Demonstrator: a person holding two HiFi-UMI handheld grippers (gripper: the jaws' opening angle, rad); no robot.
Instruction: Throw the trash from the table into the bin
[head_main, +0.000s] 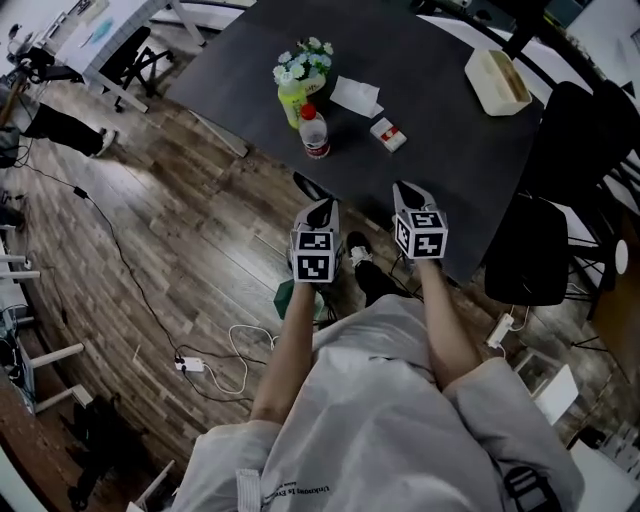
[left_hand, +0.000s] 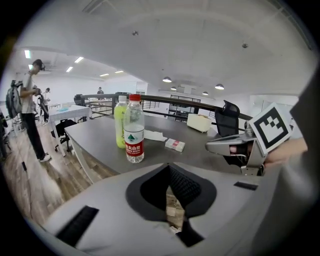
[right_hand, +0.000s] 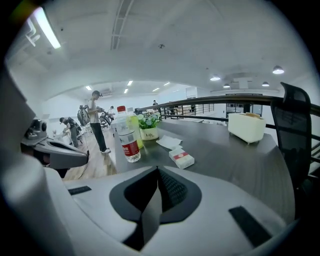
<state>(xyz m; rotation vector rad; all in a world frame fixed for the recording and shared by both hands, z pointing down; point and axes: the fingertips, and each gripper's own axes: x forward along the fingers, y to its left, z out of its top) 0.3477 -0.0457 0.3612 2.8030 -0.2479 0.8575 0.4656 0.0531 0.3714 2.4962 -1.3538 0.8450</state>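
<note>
Left gripper jaws closed, nothing between them. On the grey bench ahead: water bottle, yellow-green bottle just behind it, red-and-white packet. Right gripper at right.

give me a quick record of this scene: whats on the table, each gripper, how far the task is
table: dark top
items on it: clear bottle with red cap, yellow-green bottle, small flower pot, white paper, red-and-white box, cream box
left gripper: jaws together, empty, by the table's near edge
right gripper: jaws together, empty, at the near edge
bin: none clearly identifiable
progress: nothing picked up, all items on the table
</note>
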